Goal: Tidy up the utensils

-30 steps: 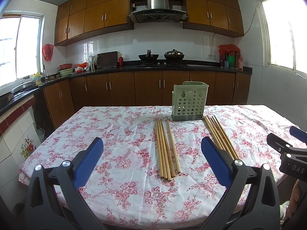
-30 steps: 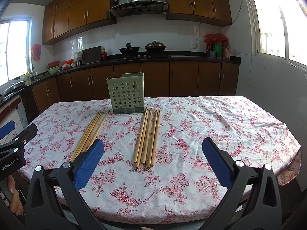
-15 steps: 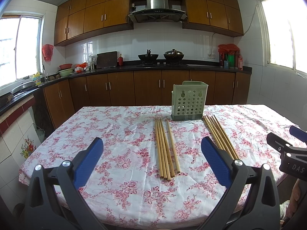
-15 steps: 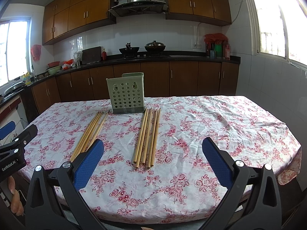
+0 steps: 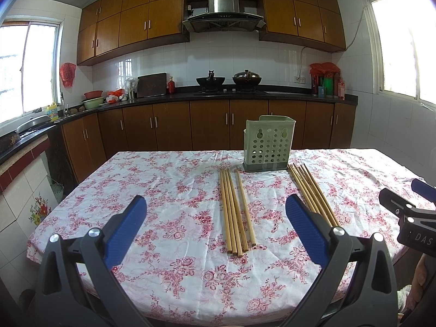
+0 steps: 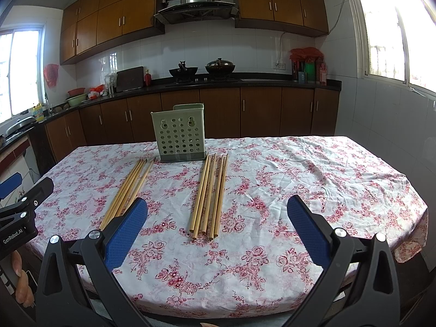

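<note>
A pale green perforated utensil holder stands upright and empty at the table's far middle. Two bundles of bamboo chopsticks lie flat in front of it: the left bundle and the right bundle. My left gripper hangs open above the near table edge, just short of the left bundle's near ends. My right gripper is open too, over the near ends of the right bundle. Neither holds anything.
A white cloth with red flowers covers the table. The other gripper shows at each view's edge, the right one and the left one, with a hand. Brown kitchen cabinets and a counter stand behind.
</note>
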`<action>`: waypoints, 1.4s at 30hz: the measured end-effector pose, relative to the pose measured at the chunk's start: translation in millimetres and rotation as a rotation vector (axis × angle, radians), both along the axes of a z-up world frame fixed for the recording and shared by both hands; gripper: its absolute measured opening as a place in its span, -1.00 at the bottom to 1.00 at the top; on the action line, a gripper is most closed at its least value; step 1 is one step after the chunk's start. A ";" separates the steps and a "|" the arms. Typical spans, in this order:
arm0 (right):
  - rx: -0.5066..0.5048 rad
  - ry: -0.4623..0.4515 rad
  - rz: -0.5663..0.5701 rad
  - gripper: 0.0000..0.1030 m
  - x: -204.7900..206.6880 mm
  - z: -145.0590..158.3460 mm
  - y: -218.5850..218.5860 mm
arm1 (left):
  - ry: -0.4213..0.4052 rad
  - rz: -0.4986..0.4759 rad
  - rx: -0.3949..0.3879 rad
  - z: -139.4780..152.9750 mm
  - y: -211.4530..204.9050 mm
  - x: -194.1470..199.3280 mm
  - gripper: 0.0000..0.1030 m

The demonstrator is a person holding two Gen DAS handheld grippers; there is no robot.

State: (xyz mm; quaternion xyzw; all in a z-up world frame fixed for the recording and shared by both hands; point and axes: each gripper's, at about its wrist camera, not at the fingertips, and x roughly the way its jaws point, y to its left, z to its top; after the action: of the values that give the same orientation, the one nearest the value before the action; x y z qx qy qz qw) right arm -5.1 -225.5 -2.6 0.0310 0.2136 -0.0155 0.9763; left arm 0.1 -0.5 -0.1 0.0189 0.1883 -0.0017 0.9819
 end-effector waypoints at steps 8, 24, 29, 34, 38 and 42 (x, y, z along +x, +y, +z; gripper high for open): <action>0.000 0.000 0.000 0.97 -0.3 0.3 0.0 | 0.000 -0.001 0.000 0.0 -0.1 0.2 0.92; 0.018 0.011 0.003 0.97 1.9 -2.8 -2.5 | 0.022 -0.002 -0.009 -4.7 -0.4 6.4 0.92; 0.012 0.032 -0.011 0.97 11.4 -7.6 -6.5 | 0.109 0.032 0.005 -13.7 7.2 31.5 0.92; -0.021 0.134 -0.072 0.86 44.7 -18.4 -16.9 | 0.250 0.093 -0.019 -28.4 27.1 76.0 0.84; 0.050 0.260 -0.051 0.16 86.2 -32.5 -29.7 | 0.313 0.085 -0.003 -37.8 32.6 108.9 0.43; 0.144 0.369 -0.021 -0.40 125.5 -52.8 -37.6 | 0.368 0.043 0.019 -48.5 26.9 132.1 0.17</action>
State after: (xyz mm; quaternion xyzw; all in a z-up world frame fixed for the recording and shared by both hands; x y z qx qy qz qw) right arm 120.4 -263.1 -55.4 0.0995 0.3893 -0.0160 0.9156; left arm 132.3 26.4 -48.6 0.0234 0.3650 0.0177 0.9305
